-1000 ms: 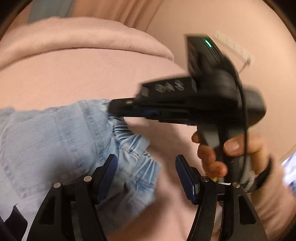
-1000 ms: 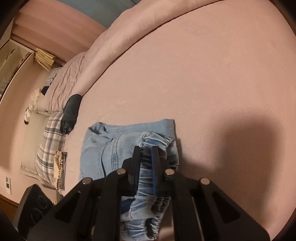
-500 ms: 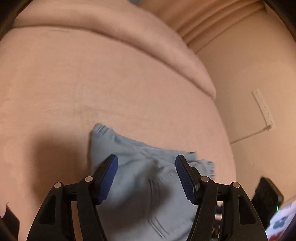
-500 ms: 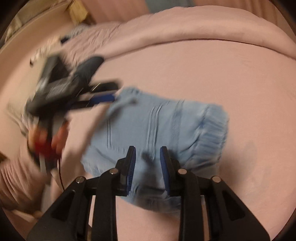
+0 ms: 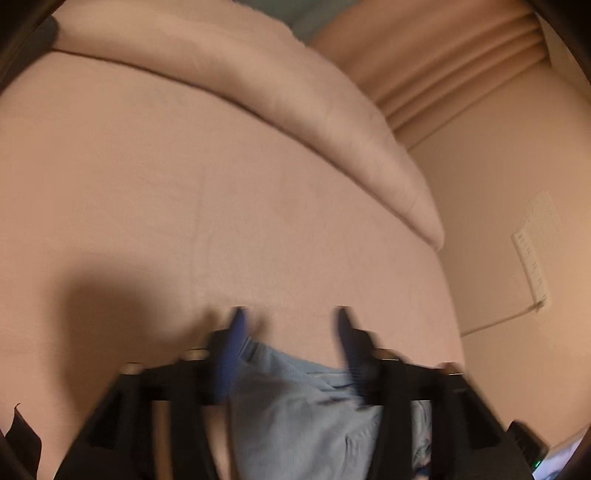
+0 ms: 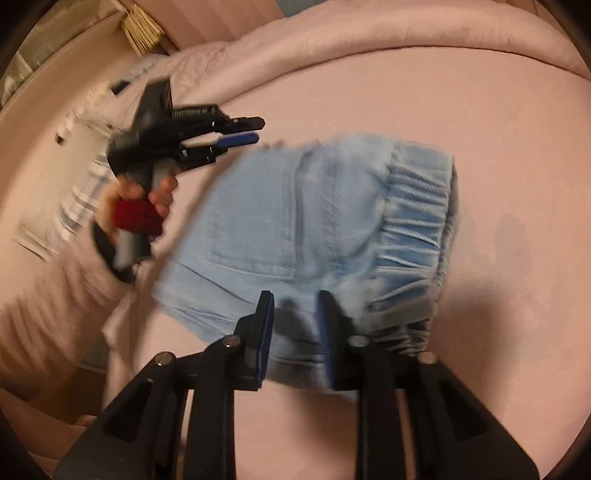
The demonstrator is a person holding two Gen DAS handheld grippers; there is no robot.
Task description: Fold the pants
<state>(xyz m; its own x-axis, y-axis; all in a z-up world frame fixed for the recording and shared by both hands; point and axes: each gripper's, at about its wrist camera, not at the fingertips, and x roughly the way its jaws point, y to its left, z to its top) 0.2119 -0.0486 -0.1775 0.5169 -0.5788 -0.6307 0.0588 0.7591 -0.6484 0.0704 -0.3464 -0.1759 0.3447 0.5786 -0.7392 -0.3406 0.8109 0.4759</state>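
The light blue denim pants (image 6: 314, 229) lie folded into a compact bundle on the pink bed sheet (image 6: 406, 92), elastic waistband to the right. My right gripper (image 6: 295, 325) is open and empty, hovering over the bundle's near edge. My left gripper (image 6: 240, 131) shows in the right wrist view at the upper left, held in a hand, off the pants' left edge. In the left wrist view the left gripper (image 5: 290, 325) is open and empty, with the pants (image 5: 303, 413) below and between its fingers.
A folded pink duvet (image 5: 295, 110) lies along the far side of the bed. A wall with a white power strip (image 5: 532, 254) is to the right. Plaid pillows (image 6: 85, 195) and a woven item (image 6: 142, 27) are at the left.
My right gripper let go of the pants and opened, then drew back. My left gripper swung away to the pants' left side, staying open. The bundle now lies flat on the sheet.
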